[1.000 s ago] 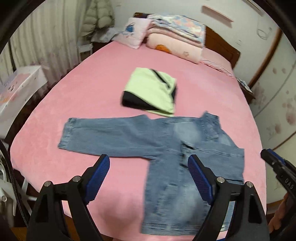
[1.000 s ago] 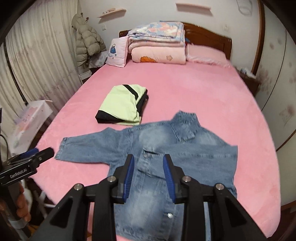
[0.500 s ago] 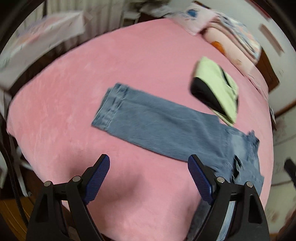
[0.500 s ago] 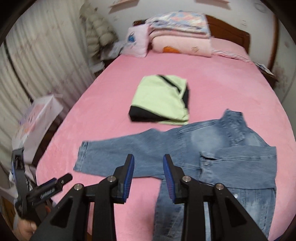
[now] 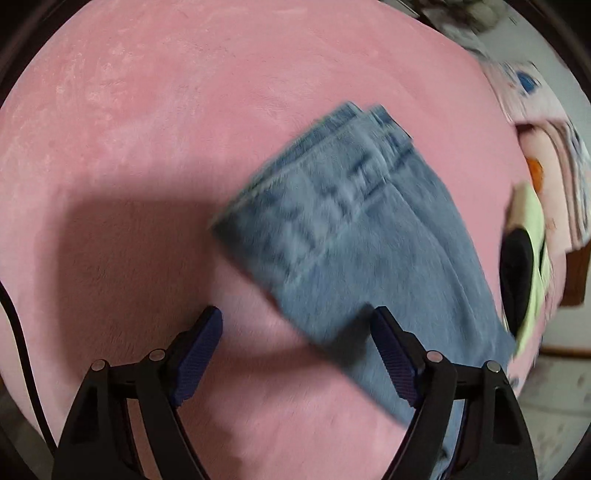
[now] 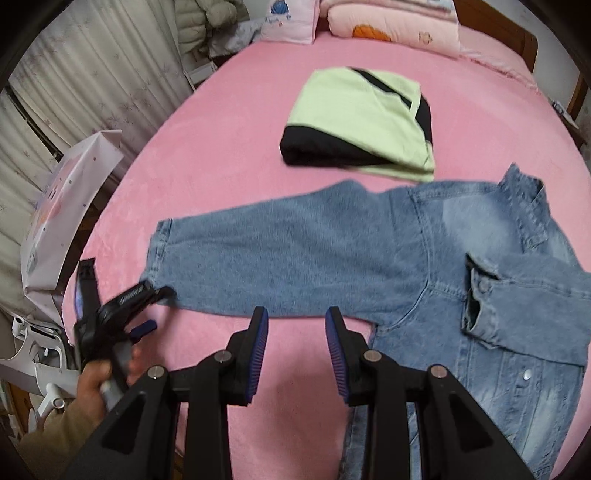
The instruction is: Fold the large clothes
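Observation:
A blue denim jacket (image 6: pixel 424 266) lies flat on the pink bed (image 6: pixel 229 155), its left sleeve (image 6: pixel 266 254) stretched out to the left and its right sleeve folded over the chest. In the left wrist view the sleeve cuff (image 5: pixel 347 206) lies just ahead. My left gripper (image 5: pixel 295 354) is open and empty, low over the bed at the cuff corner; it also shows in the right wrist view (image 6: pixel 147 306). My right gripper (image 6: pixel 297 350) is open and empty, above the bed just below the sleeve.
A folded light-green and black garment (image 6: pixel 362 122) lies beyond the jacket. Pillows and folded bedding (image 6: pixel 391 22) are stacked at the headboard. A white box (image 6: pixel 62 206) and curtains stand off the bed's left side.
My left gripper has dropped down close to the sleeve cuff. My right gripper has shifted left and closer to the sleeve. The jacket has not moved.

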`<state>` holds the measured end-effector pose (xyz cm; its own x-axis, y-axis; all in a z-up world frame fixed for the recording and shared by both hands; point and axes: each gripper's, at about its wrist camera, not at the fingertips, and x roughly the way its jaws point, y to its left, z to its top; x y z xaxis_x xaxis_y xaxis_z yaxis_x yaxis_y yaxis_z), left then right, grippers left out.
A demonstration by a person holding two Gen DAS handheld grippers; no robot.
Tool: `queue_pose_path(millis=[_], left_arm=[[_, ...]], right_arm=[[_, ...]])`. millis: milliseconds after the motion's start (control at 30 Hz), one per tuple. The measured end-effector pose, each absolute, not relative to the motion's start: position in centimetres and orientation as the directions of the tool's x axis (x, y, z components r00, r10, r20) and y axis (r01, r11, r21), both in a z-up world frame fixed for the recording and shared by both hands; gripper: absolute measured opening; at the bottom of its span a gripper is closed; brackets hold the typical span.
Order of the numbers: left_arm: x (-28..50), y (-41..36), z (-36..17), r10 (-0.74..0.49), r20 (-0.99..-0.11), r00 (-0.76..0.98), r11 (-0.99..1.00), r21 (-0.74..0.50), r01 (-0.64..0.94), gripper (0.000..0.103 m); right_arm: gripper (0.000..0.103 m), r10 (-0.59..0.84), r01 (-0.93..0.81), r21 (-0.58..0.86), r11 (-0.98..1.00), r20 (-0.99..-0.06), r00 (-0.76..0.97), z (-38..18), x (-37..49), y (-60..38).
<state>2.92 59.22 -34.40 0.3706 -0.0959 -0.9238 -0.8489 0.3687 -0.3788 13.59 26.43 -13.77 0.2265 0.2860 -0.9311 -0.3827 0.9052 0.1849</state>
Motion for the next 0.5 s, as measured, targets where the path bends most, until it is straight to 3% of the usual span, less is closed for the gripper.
queue_pose_path(millis=[33,100,167,233,500], left_arm=[[3.3,59.3,-34.5,-0.080,-0.927,0.367,0.366,-0.370,-0.854,0.080],[4.2,59.2,-34.4,-0.053,-0.932,0.358,0.377,-0.351,-0.857,0.065],[5.2,59.0,-34.0,-0.037,-0.938,0.344,0.418,-0.327,-0.848,0.031],[5.8,58.8,-33.5,-0.050,-0.922,0.385,0.445,-0.366,-0.817,0.016],[6.7,54.8,-25.4,-0.002,-0.848,0.530,0.580,-0.433,-0.690,0.011]], right_arm=[[0.032,0.282,-0.380,0.184,0.907,-0.934,0.221,-14.1,13.7,26.4],[0.032,0.271,-0.366,0.179,0.913,-0.938,0.217,-14.7,14.0,26.0],[0.032,0.264,-0.347,0.178,0.921,-0.940,0.217,-15.1,14.6,25.5],[0.032,0.266,-0.316,0.187,0.930,-0.937,0.227,-15.5,15.4,24.8],[0.032,0.260,-0.235,0.202,0.951,-0.932,0.252,-16.9,18.6,23.0]])
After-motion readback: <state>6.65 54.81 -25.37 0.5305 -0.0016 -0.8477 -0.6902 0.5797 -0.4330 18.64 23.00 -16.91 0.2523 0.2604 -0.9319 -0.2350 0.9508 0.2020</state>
